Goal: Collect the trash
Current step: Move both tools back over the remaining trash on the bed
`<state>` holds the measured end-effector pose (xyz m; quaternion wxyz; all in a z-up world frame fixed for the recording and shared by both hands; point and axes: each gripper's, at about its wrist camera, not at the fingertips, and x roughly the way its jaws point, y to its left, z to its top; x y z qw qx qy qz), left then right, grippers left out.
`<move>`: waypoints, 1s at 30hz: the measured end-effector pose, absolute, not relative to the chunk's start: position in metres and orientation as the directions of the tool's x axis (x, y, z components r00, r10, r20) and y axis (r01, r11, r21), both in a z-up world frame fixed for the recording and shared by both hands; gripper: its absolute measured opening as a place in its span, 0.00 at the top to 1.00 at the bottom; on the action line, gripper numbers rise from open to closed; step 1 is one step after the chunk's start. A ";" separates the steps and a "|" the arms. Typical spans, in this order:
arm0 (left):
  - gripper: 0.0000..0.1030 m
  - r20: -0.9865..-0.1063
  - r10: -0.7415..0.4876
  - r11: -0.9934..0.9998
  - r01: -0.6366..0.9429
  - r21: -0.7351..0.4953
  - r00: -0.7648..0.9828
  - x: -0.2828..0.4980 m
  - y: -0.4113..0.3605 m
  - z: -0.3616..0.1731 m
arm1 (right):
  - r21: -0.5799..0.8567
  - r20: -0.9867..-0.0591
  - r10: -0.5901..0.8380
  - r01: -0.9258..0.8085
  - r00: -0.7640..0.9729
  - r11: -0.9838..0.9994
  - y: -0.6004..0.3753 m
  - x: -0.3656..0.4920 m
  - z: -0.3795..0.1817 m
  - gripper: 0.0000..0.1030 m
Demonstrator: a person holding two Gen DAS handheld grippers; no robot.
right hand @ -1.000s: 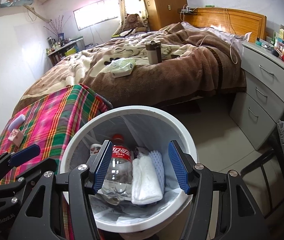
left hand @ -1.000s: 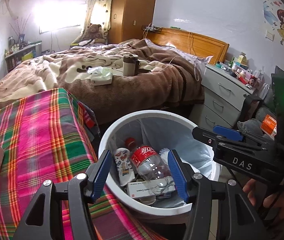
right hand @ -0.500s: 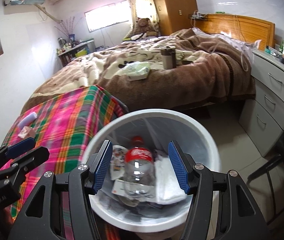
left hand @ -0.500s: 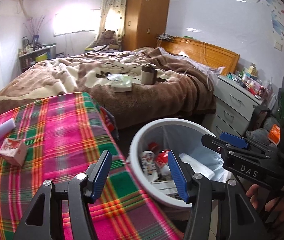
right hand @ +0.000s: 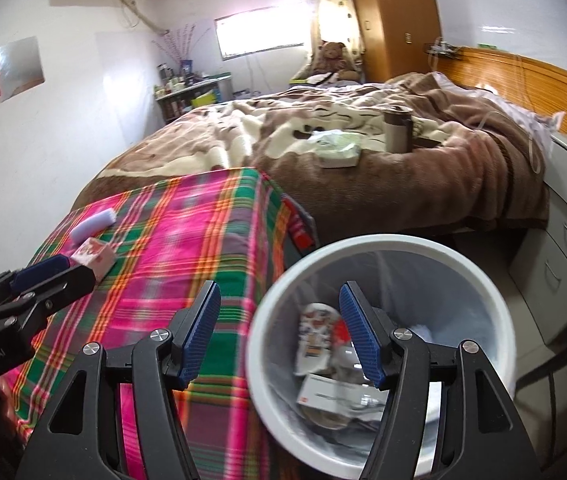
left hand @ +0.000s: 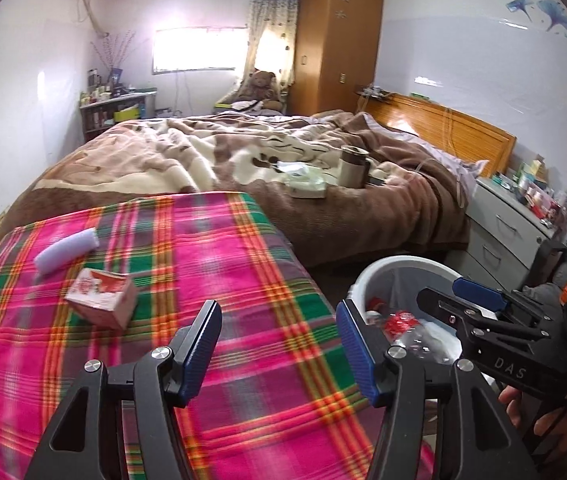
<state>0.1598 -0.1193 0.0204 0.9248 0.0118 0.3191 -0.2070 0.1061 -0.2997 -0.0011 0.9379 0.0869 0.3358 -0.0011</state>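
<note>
White plastic rims the trash bin (right hand: 379,240), which stands on the floor just beside the right-hand edge of your plaid-covered tabletop (left hand: 211,264); inside it lie a crushed bottle with a red label (left hand: 401,320), a printed packet (right hand: 315,336) and a flat white box (right hand: 335,394). On the tabletop two pieces are not yet collected: a small red-and-white carton (left hand: 101,296) and, just beyond it toward the far-left corner, a pale lilac roll (left hand: 65,254), the two close together but apart. Your left gripper (left hand: 279,344) hovers over the bare plaid near the tabletop's right edge, its jaws opening with nothing between them; wide bare cloth lies between it and the carton. Your right gripper (right hand: 279,334) hangs across the bin's near-left rim, jaws opening too, and holds nothing. Beyond the tabletop's far edge the bed with its brown blanket (left hand: 383,216) closes in, carrying a tissue pack (left hand: 307,184) and a mug (left hand: 353,166).
</note>
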 end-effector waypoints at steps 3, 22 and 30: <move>0.42 -0.592 -0.344 0.929 0.358 -0.100 0.729 0.165 -0.104 0.020 | 0.156 -0.632 0.077 0.029 0.771 0.987 -0.287 0.112 -0.001 0.38; 0.41 -0.584 -0.229 0.972 0.208 -0.104 0.779 0.216 0.028 0.029 | 0.131 -0.643 0.223 -0.182 0.733 0.975 -0.186 0.159 0.000 0.36; 0.39 -0.601 -0.173 0.984 0.158 -0.079 0.780 0.247 0.075 0.023 | 0.129 -0.668 0.282 -0.266 0.688 0.955 -0.145 0.187 -0.009 0.35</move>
